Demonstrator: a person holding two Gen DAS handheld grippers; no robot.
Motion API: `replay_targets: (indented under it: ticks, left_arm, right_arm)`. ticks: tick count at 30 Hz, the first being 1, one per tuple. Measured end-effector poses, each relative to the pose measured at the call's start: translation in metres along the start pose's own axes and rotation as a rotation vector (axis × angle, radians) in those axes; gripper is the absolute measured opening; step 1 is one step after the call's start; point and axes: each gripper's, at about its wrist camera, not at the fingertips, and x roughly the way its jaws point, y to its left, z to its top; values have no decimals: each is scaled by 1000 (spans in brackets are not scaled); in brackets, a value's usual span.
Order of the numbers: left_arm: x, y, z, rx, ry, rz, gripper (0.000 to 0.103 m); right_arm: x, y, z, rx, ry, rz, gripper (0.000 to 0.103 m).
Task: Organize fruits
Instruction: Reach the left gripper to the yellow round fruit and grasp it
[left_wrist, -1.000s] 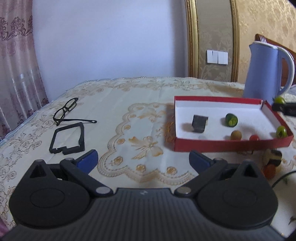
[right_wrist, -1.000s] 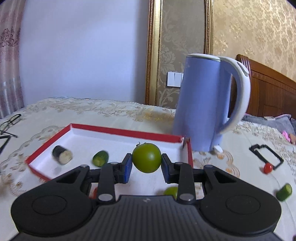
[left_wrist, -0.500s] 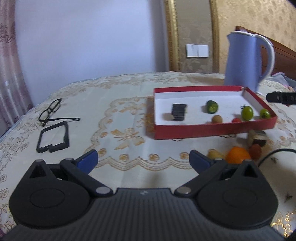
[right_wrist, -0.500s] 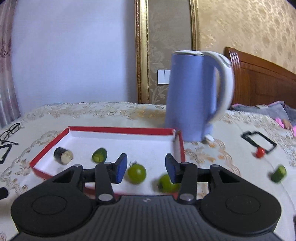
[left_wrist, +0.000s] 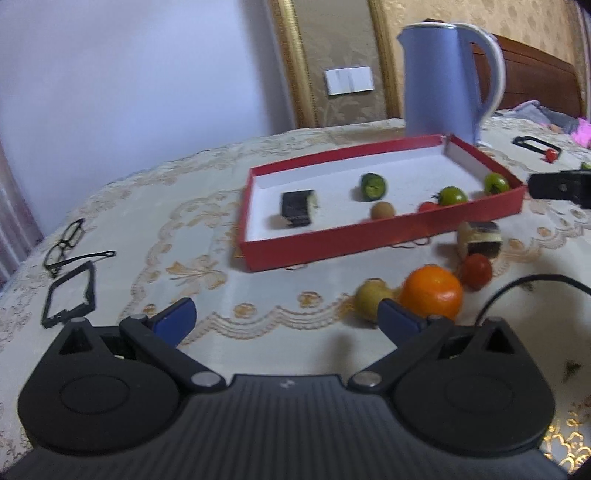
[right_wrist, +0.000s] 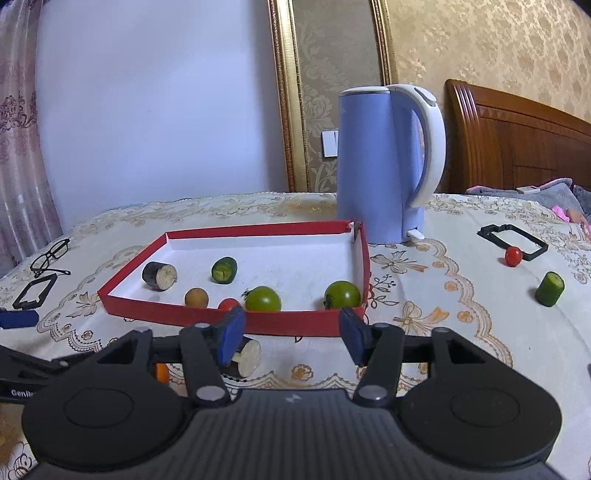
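A red tray (right_wrist: 166, 316) with a white floor holds two green tomatoes (right_wrist: 263, 299) (right_wrist: 342, 294), a red cherry tomato (right_wrist: 229, 304), a small brown fruit (right_wrist: 196, 297), a cucumber piece (right_wrist: 224, 270) and a dark eggplant piece (right_wrist: 159, 275). My right gripper (right_wrist: 291, 326) hovers at the tray's near wall, its jaws opening with nothing between them. My left gripper (left_wrist: 286, 317) stands open and empty over the cloth. Just beyond its right finger lie an orange (left_wrist: 432, 293), a yellowish fruit (left_wrist: 373, 295), a red tomato (left_wrist: 476, 271) and another eggplant piece (left_wrist: 480, 238).
A blue kettle (right_wrist: 384, 162) stands behind the tray's far right corner. To the right lie a red tomato (right_wrist: 513, 256), a cucumber piece (right_wrist: 549, 289) and a black frame (right_wrist: 511, 242). Glasses (left_wrist: 64, 243) and another black frame (left_wrist: 70, 295) lie at the left.
The right gripper let go of the green tomato, which now lies in the tray, and drew back as its jaws widened. The left gripper swung right towards the orange and loose fruit.
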Motion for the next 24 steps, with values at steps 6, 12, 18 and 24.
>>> replay_targets:
  ticks: [6,12,18,24]
  left_arm:
    - [12,-13,-3,45,27,21,103]
    - [21,-19,1,35,36,-1,96]
    - [27,-24,7,13,26,-37,81]
    - [32,-20,6,-38,42,-123,53]
  right_arm:
    - [-1,-2,-1,11,-7,7,58]
    - [-1,-5,-2,15,-7,4,58]
    - [-3,-5,-3,22,-13,9,58]
    - [-4,-2,-6,12,-10,15,58]
